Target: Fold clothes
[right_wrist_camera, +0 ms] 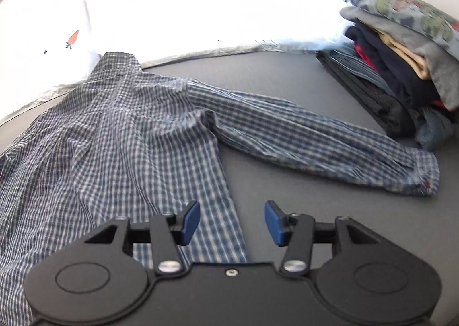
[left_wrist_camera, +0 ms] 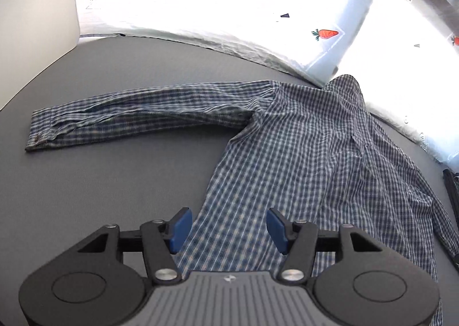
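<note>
Seen from the left wrist, the left gripper [left_wrist_camera: 229, 230] hangs above the lower part of a blue-and-white checked shirt [left_wrist_camera: 301, 154], its blue pads [left_wrist_camera: 180, 228] spread apart with nothing clamped between them; the cloth seen in the gap lies below, flat on the grey table [left_wrist_camera: 100, 182]. The shirt is spread out on that table with its collar end up against a white sheet [left_wrist_camera: 200, 5] printed with small carrots [left_wrist_camera: 325, 33], and one long sleeve [left_wrist_camera: 129, 116] stretches away to the left of the picture, its cuff lying flat. A pale wall panel [left_wrist_camera: 34, 10] stands at the far left edge. From the right wrist, the right gripper [right_wrist_camera: 231, 222] is likewise released, its jaws parted and empty, poised over the shirt's [right_wrist_camera: 114, 139] lower side edge, so that one blue pad [right_wrist_camera: 189, 222] shows against the checked cloth and the other against bare table [right_wrist_camera: 287, 91]. The shirt's other sleeve [right_wrist_camera: 315, 142] reaches out to the right of this picture, its buttoned cuff lying near a stack of folded clothes [right_wrist_camera: 401, 68] piled at the table's far right, a leaf-patterned piece on top. The white carrot-print sheet [right_wrist_camera: 200, 10] runs along the back, and this view is slightly blurred.
</note>
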Motion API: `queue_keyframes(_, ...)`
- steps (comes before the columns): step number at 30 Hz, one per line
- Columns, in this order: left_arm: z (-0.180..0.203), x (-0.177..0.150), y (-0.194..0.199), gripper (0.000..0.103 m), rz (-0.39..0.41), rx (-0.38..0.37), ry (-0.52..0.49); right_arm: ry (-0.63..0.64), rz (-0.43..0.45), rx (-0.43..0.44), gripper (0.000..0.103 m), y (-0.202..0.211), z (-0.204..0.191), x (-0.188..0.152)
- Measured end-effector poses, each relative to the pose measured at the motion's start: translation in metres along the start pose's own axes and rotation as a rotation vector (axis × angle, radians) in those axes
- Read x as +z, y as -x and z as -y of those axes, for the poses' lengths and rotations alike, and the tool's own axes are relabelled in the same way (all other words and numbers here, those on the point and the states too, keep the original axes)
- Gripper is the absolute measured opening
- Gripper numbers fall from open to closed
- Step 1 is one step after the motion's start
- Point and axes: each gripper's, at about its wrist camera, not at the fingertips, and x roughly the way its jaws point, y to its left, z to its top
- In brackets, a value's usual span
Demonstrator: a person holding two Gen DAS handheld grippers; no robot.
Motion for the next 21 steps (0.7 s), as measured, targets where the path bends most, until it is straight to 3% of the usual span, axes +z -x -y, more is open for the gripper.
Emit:
queue_keyframes(6, 0.060, 0.057, -0.063, 0.060, 0.023, -0.050, -0.170, 0.072, 0.052, 0.099, 0.051, -0.066, -0.048, 0.065)
queue_keyframes(12, 0.128, 0.127, -0.164, 0.067, -0.011, -0.168, -0.274, 0.054, 0.066, 0.208, 0.052, -0.157, -0.096, 0.148)
queue_keyframes(17, 0.183, 0.183, -0.258, 0.071, -0.025, -0.222, -0.361, 0.069, 0.075, 0.291, 0.063, -0.249, -0.131, 0.210)
queue_keyframes(21, 0.211, 0.211, -0.317, 0.072, -0.020, -0.273, -0.358, 0.063, 0.044, 0.341, 0.066, -0.304, -0.149, 0.229)
